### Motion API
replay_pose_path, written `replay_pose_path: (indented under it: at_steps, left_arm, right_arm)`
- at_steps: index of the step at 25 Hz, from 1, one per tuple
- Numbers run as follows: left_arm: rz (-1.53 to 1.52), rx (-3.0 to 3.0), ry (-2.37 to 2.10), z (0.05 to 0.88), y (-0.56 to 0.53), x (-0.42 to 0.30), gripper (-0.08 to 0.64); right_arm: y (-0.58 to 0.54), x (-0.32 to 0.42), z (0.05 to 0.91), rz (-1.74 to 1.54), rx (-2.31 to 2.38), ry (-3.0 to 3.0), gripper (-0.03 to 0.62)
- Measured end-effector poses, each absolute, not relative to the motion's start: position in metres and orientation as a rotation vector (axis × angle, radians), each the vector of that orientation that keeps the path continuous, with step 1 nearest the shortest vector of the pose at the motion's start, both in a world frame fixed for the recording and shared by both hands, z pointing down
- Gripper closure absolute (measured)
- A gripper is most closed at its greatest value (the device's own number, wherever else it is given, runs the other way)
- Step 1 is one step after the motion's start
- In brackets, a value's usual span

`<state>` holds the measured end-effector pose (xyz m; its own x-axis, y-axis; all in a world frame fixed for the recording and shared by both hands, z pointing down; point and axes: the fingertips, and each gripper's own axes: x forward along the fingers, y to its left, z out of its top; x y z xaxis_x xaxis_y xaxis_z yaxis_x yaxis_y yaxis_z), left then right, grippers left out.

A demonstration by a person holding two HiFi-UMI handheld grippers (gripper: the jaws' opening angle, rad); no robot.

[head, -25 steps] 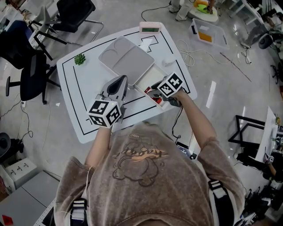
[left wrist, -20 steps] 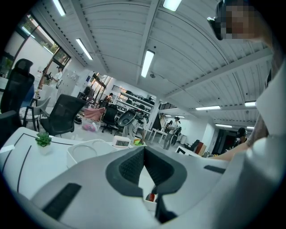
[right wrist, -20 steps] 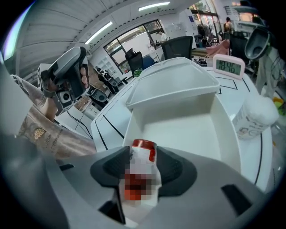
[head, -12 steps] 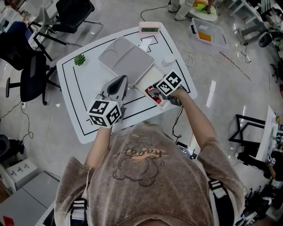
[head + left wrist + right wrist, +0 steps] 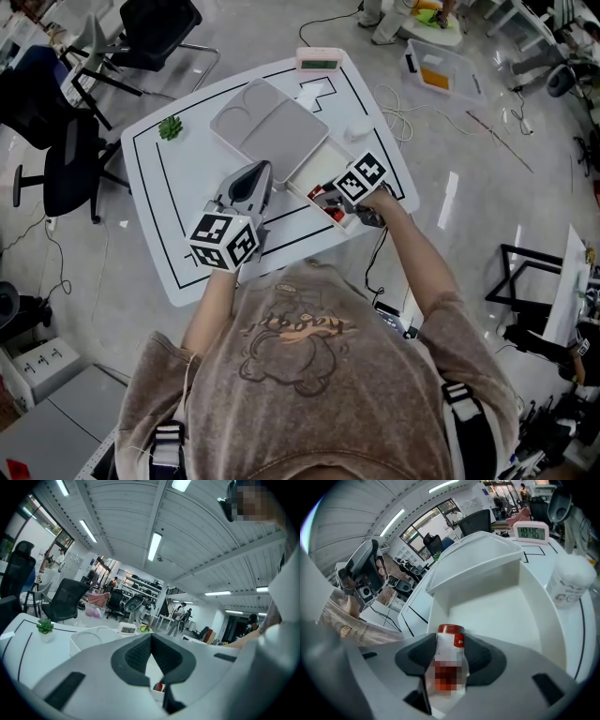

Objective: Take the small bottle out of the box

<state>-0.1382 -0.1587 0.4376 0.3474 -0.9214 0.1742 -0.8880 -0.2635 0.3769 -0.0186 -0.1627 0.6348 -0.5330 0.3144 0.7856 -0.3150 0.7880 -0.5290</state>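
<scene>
On your left, the left gripper (image 5: 260,172) hangs over the desk (image 5: 169,187), just beside the open box (image 5: 302,171), with its jaws clenched together on nothing. On your right, the right gripper (image 5: 328,202) points down into the near end of that box. Its jaws grasp the red-capped small bottle (image 5: 450,663) by its sides, above the box's white floor.

Box (image 5: 317,167) set mid-worktop (image 5: 178,234), lid (image 5: 267,117) laid open at its far-left side. Small bottle (image 5: 449,660) seen at the box's near end, between the right gripper's (image 5: 330,199) fingers (image 5: 487,658). Left gripper (image 5: 251,183) held just left of the box. Plant (image 5: 170,126) noted far left, clock (image 5: 319,58) at the far edge, jar (image 5: 357,133) right of the lid
</scene>
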Motion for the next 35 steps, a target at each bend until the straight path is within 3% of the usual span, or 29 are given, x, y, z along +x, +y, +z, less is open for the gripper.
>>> replay_pose_path:
  at_steps: [29,35]
  left_arm:
    - [-0.122,2.208,-1.566,0.440,-0.154,-0.143,0.552]
    - [-0.134,2.222,-1.550,0.438,-0.158,-0.142,0.552]
  right_arm:
    - [-0.164,-0.012,0.640,0.613,0.087,-1.931,0.397]
    - [-0.182,-0.013,0.609,0.550,0.136,-2.006,0.397]
